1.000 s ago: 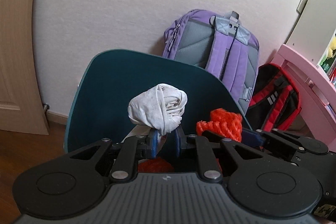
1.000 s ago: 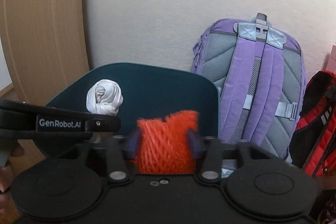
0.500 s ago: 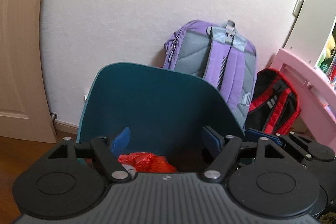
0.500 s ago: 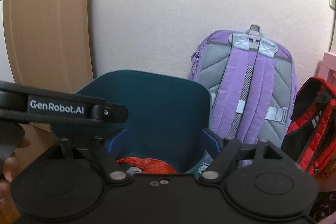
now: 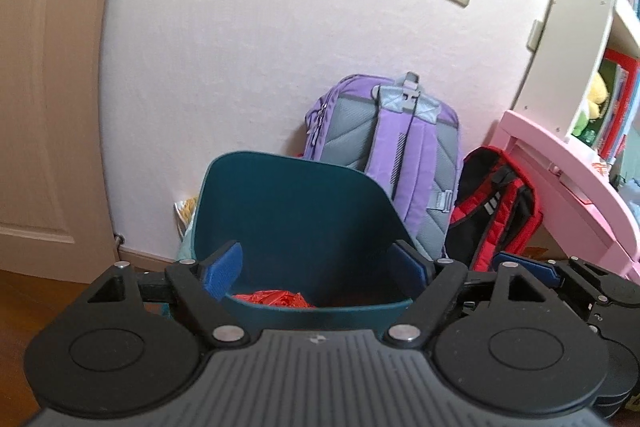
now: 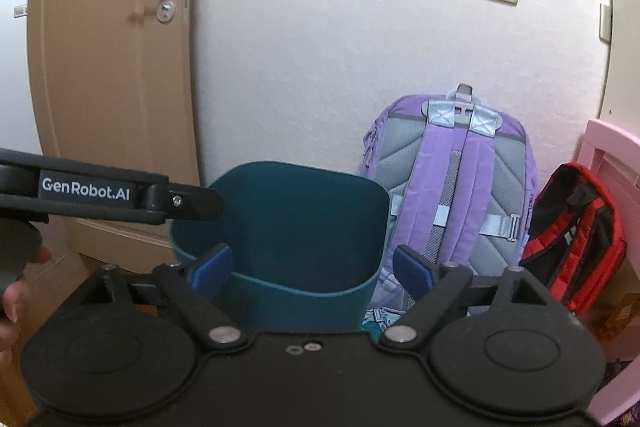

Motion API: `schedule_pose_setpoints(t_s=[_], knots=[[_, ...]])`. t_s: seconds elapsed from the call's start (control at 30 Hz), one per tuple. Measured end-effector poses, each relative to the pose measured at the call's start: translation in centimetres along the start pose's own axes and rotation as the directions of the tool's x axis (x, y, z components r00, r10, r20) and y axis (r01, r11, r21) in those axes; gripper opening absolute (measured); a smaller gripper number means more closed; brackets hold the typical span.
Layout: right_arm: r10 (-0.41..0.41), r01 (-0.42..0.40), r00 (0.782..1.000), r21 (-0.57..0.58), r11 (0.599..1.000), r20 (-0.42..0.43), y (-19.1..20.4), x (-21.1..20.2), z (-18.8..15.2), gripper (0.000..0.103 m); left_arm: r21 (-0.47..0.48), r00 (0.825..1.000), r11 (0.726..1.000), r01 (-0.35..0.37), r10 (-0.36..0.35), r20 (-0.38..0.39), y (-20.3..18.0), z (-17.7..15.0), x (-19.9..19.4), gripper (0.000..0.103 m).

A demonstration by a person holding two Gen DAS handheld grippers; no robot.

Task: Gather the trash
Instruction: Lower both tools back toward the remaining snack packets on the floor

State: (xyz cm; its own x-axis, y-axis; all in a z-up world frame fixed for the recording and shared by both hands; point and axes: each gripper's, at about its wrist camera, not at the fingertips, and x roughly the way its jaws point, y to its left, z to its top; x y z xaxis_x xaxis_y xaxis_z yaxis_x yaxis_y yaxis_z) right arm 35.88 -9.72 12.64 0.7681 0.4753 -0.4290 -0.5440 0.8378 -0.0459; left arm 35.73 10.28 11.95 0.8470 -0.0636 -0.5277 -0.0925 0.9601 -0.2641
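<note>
Trash, a crumpled red wrapper point(image 5: 274, 298), lies at the bottom of the teal bin point(image 5: 296, 211) standing against the wall. My left hand-held gripper point(image 5: 316, 267) and right hand-held gripper point(image 6: 310, 269) have just been opening; both gape wide, holding nothing. I judge this drop finished, so next I must find more litter.

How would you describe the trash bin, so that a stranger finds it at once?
Look at the white wall between the wooden door and the pink furniture. On the floor there stands the dark teal bin, left of the purple backpack. Unlike both backpacks, it is open-topped, smooth plastic.
</note>
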Motion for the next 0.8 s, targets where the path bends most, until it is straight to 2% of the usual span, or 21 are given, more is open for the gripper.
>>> schedule_pose_setpoints(t_s=[0.17, 0.23, 0.37, 0.43, 0.8], knots=[[0.016, -0.016, 1.000, 0.002, 1.000, 0.019, 1.1, -3.1, -0.6, 0.092, 0.036, 1.000, 0.999, 0.002, -0.003, 0.022, -0.9, -1.2, -3.5, 0.082], [0.023, -0.023, 0.999, 0.006, 1.000, 0.024, 1.5, -4.1, -1.0, 0.094, 0.046, 1.000, 0.999, 0.005, -0.006, 0.026, -1.1, -1.8, -4.7, 0.085], [0.041, -0.042, 0.999, 0.022, 0.999, 0.025, 1.8, -5.9, -2.1, 0.097, 0.070, 0.999, 0.998, 0.007, -0.009, 0.040, -1.4, -3.5, -6.8, 0.097], [0.051, -0.051, 0.998, 0.024, 0.998, 0.025, 2.0, -6.6, -2.9, 0.098, 0.074, 0.999, 0.997, 0.004, -0.008, 0.044, -1.5, -4.3, -7.6, 0.099], [0.097, -0.096, 0.995, 0.076, 0.993, -0.014, 1.5, -7.5, -8.8, 0.103, 0.060, 0.999, 0.998, -0.021, 0.019, 0.033, -0.7, -9.6, -9.1, 0.103]])
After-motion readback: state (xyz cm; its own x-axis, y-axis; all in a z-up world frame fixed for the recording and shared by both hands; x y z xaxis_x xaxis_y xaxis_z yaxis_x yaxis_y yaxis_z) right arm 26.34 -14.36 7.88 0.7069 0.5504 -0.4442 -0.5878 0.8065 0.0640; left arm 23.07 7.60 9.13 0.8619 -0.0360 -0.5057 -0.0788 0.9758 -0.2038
